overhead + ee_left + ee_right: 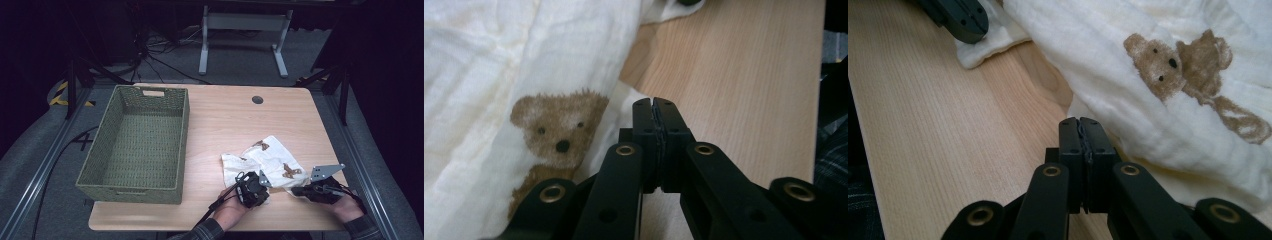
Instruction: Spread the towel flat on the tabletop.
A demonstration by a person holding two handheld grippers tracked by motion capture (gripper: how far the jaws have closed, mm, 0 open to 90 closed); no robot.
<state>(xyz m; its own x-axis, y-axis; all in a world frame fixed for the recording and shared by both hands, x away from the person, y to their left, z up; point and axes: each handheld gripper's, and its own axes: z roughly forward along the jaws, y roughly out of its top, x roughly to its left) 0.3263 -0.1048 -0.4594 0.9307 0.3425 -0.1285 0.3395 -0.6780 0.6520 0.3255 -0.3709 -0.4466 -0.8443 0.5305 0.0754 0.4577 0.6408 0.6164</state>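
Note:
A white cloth [270, 157] printed with brown teddy bears lies crumpled on the front right of the wooden table [225, 120]. My left gripper [261, 194] rests at the cloth's near edge, pointing right. In the left gripper view its jaws [654, 104] are pressed shut with nothing visible between them, and the cloth [499, 75] lies just to their left. My right gripper [296, 191] points left toward it. Its jaws [1079, 121] are also shut and bare, beside the cloth [1128, 85]. The left gripper [965, 20] sits on a cloth corner ahead.
A large green woven basket [182, 135] stands on the left half of the table. A round cable hole [257, 99] is near the far edge. The table's front edge runs close below both hands, and a plaid sleeve [831, 150] is beside it.

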